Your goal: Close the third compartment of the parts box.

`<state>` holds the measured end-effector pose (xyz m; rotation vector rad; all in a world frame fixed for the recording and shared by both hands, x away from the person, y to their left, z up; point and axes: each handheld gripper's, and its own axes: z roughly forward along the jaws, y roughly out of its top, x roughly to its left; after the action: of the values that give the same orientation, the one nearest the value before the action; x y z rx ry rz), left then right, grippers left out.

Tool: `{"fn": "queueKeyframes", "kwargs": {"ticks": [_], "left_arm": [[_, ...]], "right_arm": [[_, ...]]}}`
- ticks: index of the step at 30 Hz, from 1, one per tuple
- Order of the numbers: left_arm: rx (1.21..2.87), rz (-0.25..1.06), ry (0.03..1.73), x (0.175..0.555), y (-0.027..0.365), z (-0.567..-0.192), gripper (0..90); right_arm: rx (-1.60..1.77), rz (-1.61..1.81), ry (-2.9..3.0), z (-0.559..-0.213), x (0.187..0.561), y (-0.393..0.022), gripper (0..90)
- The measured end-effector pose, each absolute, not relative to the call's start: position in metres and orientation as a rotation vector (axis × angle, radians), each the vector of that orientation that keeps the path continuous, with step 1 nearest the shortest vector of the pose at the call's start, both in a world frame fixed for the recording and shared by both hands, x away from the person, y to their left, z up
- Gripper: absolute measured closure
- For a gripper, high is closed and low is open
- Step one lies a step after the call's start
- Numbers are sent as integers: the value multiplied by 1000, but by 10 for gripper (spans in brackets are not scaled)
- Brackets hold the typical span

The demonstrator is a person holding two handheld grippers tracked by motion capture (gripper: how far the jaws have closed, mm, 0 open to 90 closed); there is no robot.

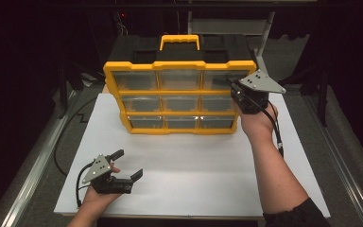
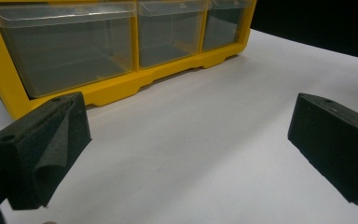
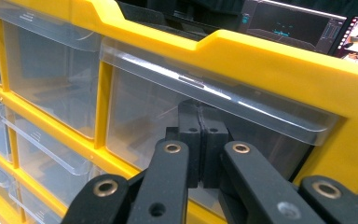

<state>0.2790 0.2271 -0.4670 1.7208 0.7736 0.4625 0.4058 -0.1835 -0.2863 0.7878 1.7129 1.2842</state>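
Observation:
A yellow organizer (image 1: pixel 179 65) with three rows of clear drawers and a black top with a yellow handle stands at the back of the white board (image 1: pixel 194 165). My right gripper (image 1: pixel 233 86) is at the organizer's top right drawer (image 1: pixel 220 79). In the right gripper view its jaws (image 3: pixel 203 135) are shut flat against each other with nothing between them, tips right at the clear drawer front (image 3: pixel 154 112), just under its lip. My left gripper (image 1: pixel 130 163) rests low at the board's front left, open and holding nothing. The left gripper view shows its wide-apart jaws (image 2: pixel 189 126) facing the organizer's bottom row (image 2: pixel 121 88).
Bare white board lies between the left gripper and the organizer. Metal table rails (image 1: pixel 33 170) run along both sides, with dark surroundings beyond. A black cable (image 1: pixel 59 142) trails off the board at the left. Monitors (image 3: pixel 289 23) glow behind the organizer.

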Motion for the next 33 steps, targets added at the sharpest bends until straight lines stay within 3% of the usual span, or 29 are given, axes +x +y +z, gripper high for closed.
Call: {"fn": "queueKeyframes", "kwargs": {"ticks": [17, 33], "left_arm": [[1710, 468, 789, 280, 230, -467, 3], [1721, 465, 792, 282, 229, -468, 3]], "right_arm": [[772, 1313, 1733, -289, 376, -195, 900], [833, 1301, 1838, -358, 356, -209, 900]]}}
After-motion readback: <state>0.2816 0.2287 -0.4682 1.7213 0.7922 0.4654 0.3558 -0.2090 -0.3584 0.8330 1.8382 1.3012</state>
